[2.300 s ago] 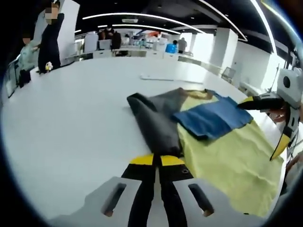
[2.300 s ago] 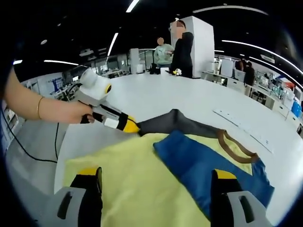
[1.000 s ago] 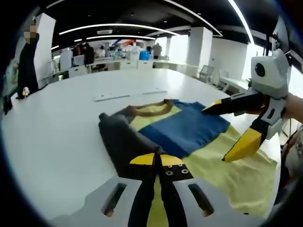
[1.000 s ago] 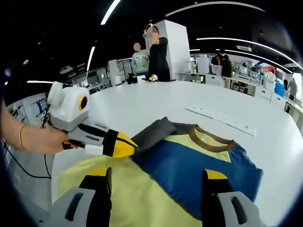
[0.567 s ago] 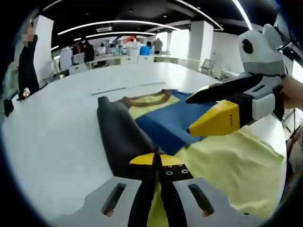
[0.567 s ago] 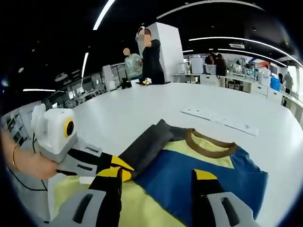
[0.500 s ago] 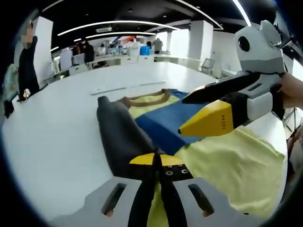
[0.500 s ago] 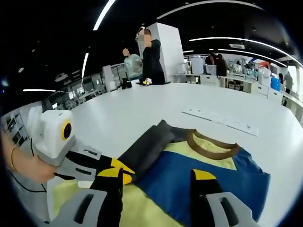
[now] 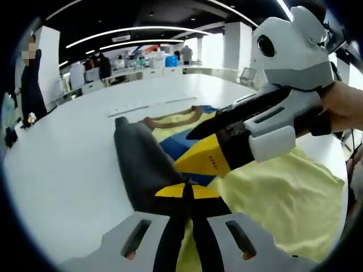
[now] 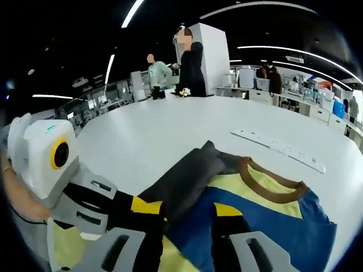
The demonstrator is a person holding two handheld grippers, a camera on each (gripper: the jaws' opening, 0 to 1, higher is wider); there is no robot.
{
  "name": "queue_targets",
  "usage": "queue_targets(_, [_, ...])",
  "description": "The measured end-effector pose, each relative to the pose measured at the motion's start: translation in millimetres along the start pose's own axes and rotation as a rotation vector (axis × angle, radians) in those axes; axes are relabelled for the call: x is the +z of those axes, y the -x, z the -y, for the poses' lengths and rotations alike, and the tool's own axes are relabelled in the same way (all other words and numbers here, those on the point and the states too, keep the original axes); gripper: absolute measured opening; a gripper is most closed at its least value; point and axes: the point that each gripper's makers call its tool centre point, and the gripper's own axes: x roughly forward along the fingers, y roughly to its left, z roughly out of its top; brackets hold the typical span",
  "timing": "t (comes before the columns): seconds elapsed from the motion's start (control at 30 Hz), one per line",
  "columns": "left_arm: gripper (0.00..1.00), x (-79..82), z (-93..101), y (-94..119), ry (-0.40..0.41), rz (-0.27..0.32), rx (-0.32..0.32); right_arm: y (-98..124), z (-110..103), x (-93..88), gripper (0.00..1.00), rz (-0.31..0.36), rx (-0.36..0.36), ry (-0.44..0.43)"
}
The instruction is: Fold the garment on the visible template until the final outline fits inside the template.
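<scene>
The garment (image 9: pixel 283 192) lies on the white table (image 9: pixel 68 153). It has a yellow body, a blue panel (image 10: pixel 272 226), a brown collar (image 10: pixel 266 175) and a grey sleeve (image 9: pixel 142 164) folded along one side. My left gripper (image 9: pixel 187 191) is shut on the garment's edge where grey meets yellow. It also enters the right gripper view from the left as the left gripper (image 10: pixel 122 209). My right gripper (image 10: pixel 187 211) is open, its jaws fairly close together and straddling the grey and blue cloth. In the left gripper view the right gripper (image 9: pixel 198 150) hangs just above my left tips.
A long white strip (image 10: pixel 278 148) lies on the table beyond the collar. Two people (image 10: pixel 190 62) stand at the table's far edge. A hand (image 9: pixel 340 107) holds the right gripper. Office desks and several people fill the background.
The right gripper has come in close to the left gripper's tips, and its jaws have narrowed. The left gripper stays shut on the garment's edge.
</scene>
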Motion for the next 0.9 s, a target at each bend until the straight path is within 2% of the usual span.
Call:
queue_targets(0.23, [0.00, 0.6, 1.3, 0.1, -0.005, 0.004, 0.003, -12.6, -4.3, -6.2, 0.17, -0.026, 0.001, 0.017])
queue_targets(0.4, [0.00, 0.6, 1.8, -0.1, -0.006, 0.003, -0.001, -15.2, -2.1, -9.9, 0.02, -0.040, -0.012, 0.029])
queue_targets(0.57, [0.00, 0.6, 2.2, -0.5, -0.018, -0.004, -0.008, -18.9, -2.9, -15.4, 0.00, -0.065, -0.009, 0.050])
queue_targets(0.63, [0.00, 0.9, 2.7, 1.0, -0.018, -0.015, -0.016, -19.9, -2.5, -17.1, 0.00, -0.071, -0.007, 0.033])
queue_targets(0.73, [0.08, 0.9, 5.0, 5.7, -0.004, -0.022, -0.039, -20.7, -1.9, -17.7, 0.00, -0.073, -0.005, 0.026])
queue_targets(0.83, [0.20, 3.9, 7.6, 15.5, -0.028, -0.011, -0.069, -20.6, -1.4, -17.8, 0.00, -0.076, 0.001, 0.018])
queue_targets(0.9, [0.24, 5.1, 5.2, 23.2, -0.038, -0.008, -0.083, -20.6, -1.4, -18.0, 0.00, -0.077, 0.004, 0.019])
